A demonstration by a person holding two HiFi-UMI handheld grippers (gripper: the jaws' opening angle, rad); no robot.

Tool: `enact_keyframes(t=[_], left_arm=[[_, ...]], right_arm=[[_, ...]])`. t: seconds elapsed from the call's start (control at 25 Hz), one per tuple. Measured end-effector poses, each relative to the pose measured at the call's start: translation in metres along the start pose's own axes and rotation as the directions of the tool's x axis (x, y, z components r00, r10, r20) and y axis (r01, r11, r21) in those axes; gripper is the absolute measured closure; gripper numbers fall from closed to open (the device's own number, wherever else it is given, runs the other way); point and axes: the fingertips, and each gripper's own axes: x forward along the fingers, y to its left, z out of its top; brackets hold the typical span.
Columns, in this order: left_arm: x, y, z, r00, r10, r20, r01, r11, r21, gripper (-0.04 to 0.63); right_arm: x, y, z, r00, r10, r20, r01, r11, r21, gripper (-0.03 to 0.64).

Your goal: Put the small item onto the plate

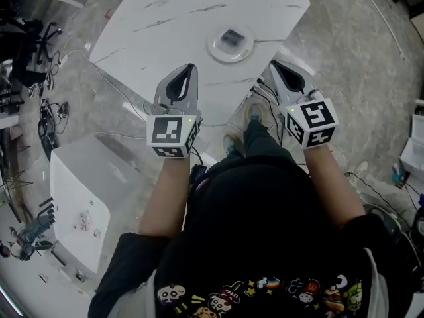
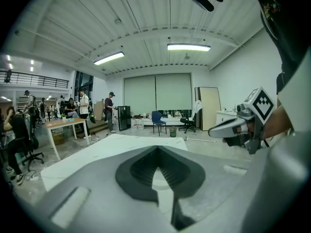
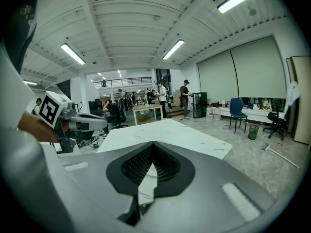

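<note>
The grey, smooth-shelled left gripper [image 1: 190, 70] hovers just left of the round, glossy white plate [image 1: 214, 50], nearer the person, its ribbed black jaws closed on nothing. The plate rests on the white, grey-veined marble table [image 1: 165, 18], and the small flat grey square item [image 1: 232, 38] lies at its middle. Just right of the plate, the matching right gripper [image 1: 275, 66] has its jaws pressed together, empty.

Small item [image 1: 233, 38] sits on the plate [image 1: 213, 49] — plate near the table's [image 1: 172, 18] front edge.
</note>
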Motion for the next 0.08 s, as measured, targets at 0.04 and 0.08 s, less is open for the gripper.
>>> enact_keyframes(t=[0.04, 0.08], left_arm=[[0.0013, 0.0007, 0.0002, 1.000, -0.002, 0.001, 0.002, 1.000, 0.001, 0.595], [0.0026, 0.0015, 0.0005, 1.000, -0.004, 0.002, 0.004, 1.000, 0.002, 0.594]], right_arm=[[0.0017, -0.0015, 0.0006, 1.000, -0.003, -0.001, 0.003, 1.000, 0.002, 0.597], [0.0033, -0.0029, 0.0011, 1.000, -0.006, -0.001, 0.006, 1.000, 0.004, 0.597]])
